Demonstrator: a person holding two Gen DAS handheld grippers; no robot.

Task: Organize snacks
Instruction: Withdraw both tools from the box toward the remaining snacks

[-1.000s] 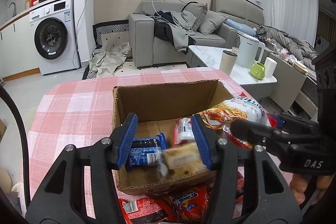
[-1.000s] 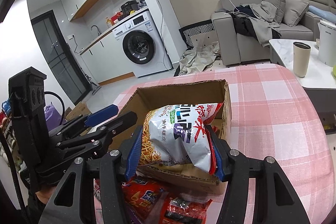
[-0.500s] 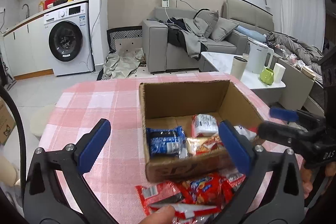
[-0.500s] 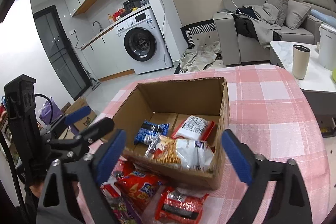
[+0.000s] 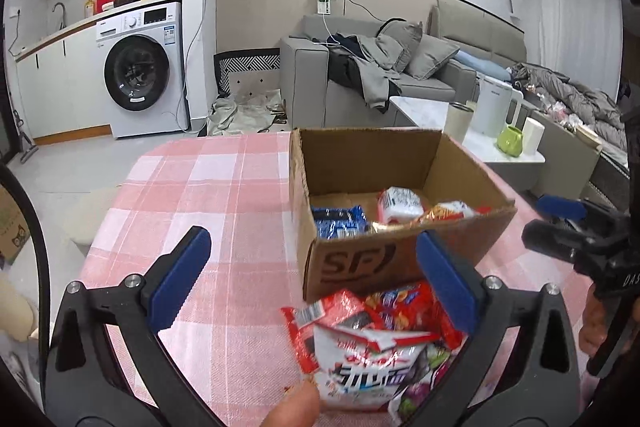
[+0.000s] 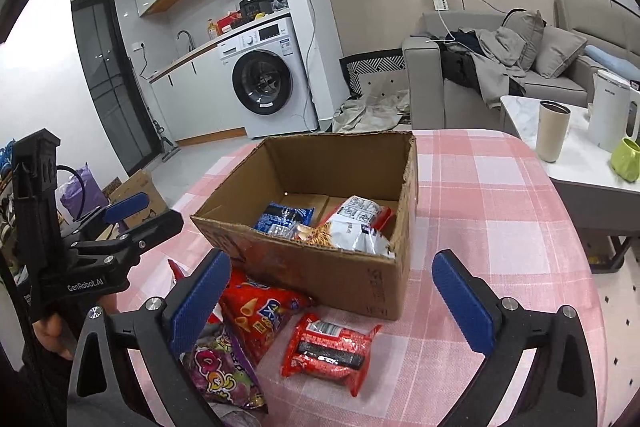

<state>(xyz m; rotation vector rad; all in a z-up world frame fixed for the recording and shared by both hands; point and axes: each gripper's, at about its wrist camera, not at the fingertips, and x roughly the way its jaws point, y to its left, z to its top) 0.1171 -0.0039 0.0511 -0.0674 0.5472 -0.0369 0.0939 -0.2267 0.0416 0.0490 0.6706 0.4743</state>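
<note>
Now both grippers (image 5: 312, 279) (image 6: 330, 291) gape, empty — chips dropped in the box (image 6: 332, 267); red pack (image 6: 328, 351) at six o'clock next.

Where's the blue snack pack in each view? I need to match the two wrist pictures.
Left wrist: the blue pack lies in the box, at its near left corner, just behind the front wall, centre of frame.
Right wrist: the blue pack is on the box floor, left of the white bag, above centre.
Shared landmark: the washing machine behind the table.
</note>
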